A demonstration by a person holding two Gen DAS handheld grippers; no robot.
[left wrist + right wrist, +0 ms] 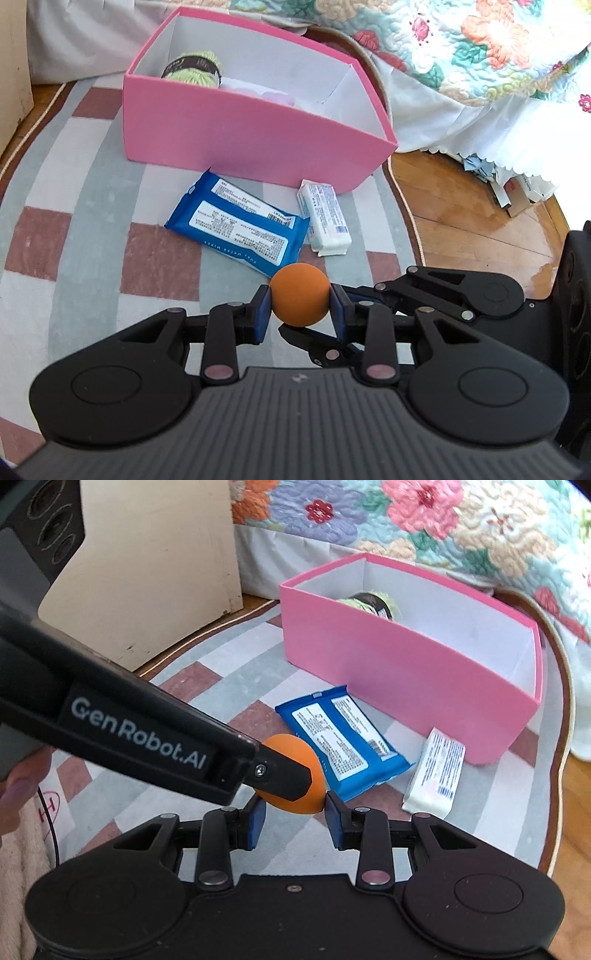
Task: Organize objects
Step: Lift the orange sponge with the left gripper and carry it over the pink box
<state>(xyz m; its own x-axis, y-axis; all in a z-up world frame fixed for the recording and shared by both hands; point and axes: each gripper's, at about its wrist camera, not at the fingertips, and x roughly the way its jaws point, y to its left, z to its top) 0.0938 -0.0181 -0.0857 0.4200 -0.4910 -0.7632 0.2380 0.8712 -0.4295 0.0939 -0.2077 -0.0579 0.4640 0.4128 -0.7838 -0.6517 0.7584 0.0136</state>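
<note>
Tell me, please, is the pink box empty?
Not empty: inside the pink box a green yarn skein lies by its far wall, with something pale beside it.

left claw [300,308] clamped, right claw [294,819] parted — crossing

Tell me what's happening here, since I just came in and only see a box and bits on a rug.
A person is tidying items into the pink box with two handheld grippers. The left gripper is shut on an orange ball. The right gripper sits open just beside the same ball. A blue wipes pack and a small white packet lie on the rug in front of the box. Green yarn is already inside.
</note>
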